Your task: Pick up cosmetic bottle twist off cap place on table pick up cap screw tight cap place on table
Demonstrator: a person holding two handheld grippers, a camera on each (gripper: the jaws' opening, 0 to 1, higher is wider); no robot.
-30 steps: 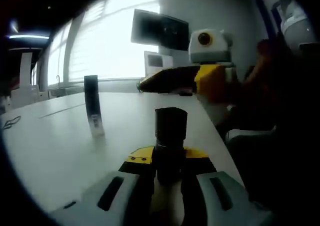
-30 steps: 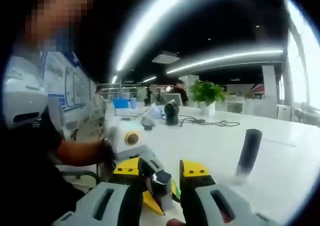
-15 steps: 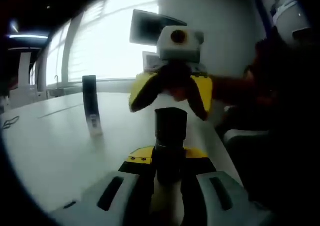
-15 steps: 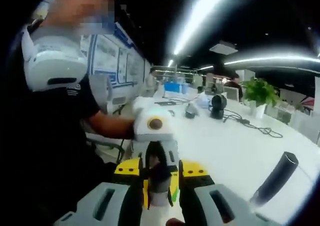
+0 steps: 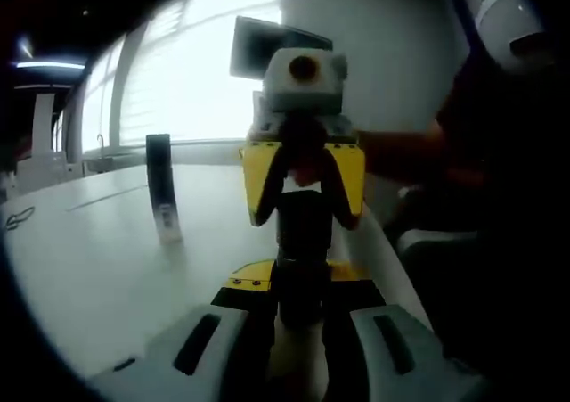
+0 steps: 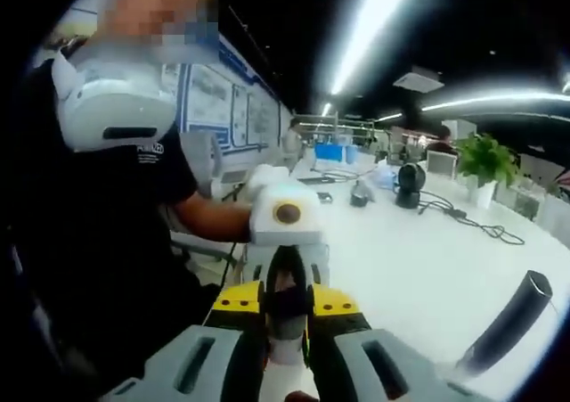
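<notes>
My left gripper (image 5: 301, 284) is shut on the body of a dark cosmetic bottle (image 5: 301, 268), held upright above the white table (image 5: 89, 268). The bottle's black cap (image 5: 304, 219) stands above my jaws. My right gripper (image 5: 303, 188) comes in from the far side, and its yellow jaws straddle the top of the cap. In the right gripper view, my right gripper (image 6: 287, 306) is shut on the dark cap (image 6: 287, 282), which sits between the two yellow tips.
A second dark tube (image 5: 163, 188) stands upright on the table to the left, and appears again as a tube (image 6: 512, 322) at the lower right. The person's torso (image 6: 89, 242) is close by. Cables, a round black device (image 6: 410, 181) and a plant (image 6: 485, 157) lie farther off.
My right gripper has swung in from the side onto the bottle's top and its jaws have come together on the cap. My left gripper has kept still with the bottle.
</notes>
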